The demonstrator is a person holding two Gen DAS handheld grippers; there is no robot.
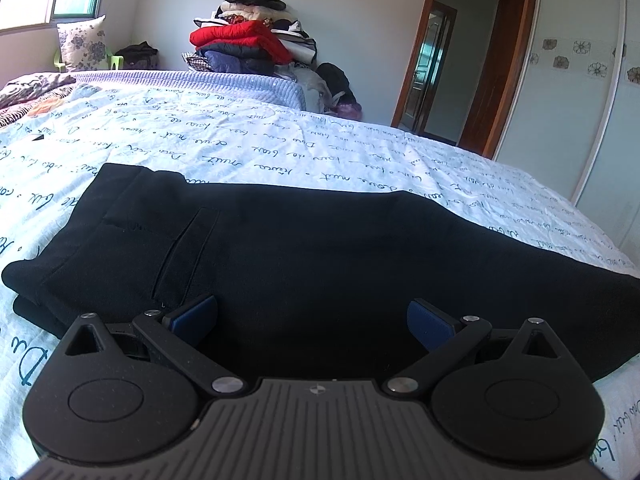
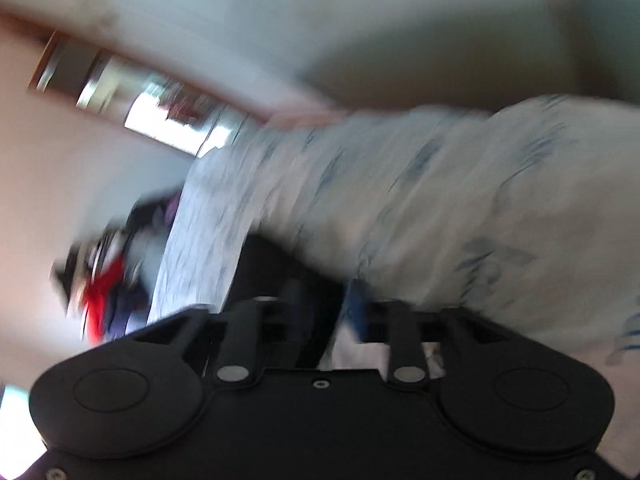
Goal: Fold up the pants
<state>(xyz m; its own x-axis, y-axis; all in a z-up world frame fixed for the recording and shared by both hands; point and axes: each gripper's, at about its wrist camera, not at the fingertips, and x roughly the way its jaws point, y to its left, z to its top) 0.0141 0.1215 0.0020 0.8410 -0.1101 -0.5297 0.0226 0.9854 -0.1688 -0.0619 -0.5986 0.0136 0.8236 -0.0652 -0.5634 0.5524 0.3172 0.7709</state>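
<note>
Pants: lying folded across the near part of the bed, waistband end sitting at the left
Left gripper: hovering over the pants' near edge, jaws spread wide, nothing pinched
Right gripper: view's a tilted blur, so can't tell the jaws
Clothes pile: sitting past the far side

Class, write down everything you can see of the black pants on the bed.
The black pants lie flat across the white bedsheet printed with blue handwriting, already folded lengthwise, layers stacked at the left edge. The fabric looks smooth, matte and fairly thick. A slit pocket with stitched edges shows left of centre. The open left hand-held gripper sits over their near edge; whether it touches them is unclear.
</note>
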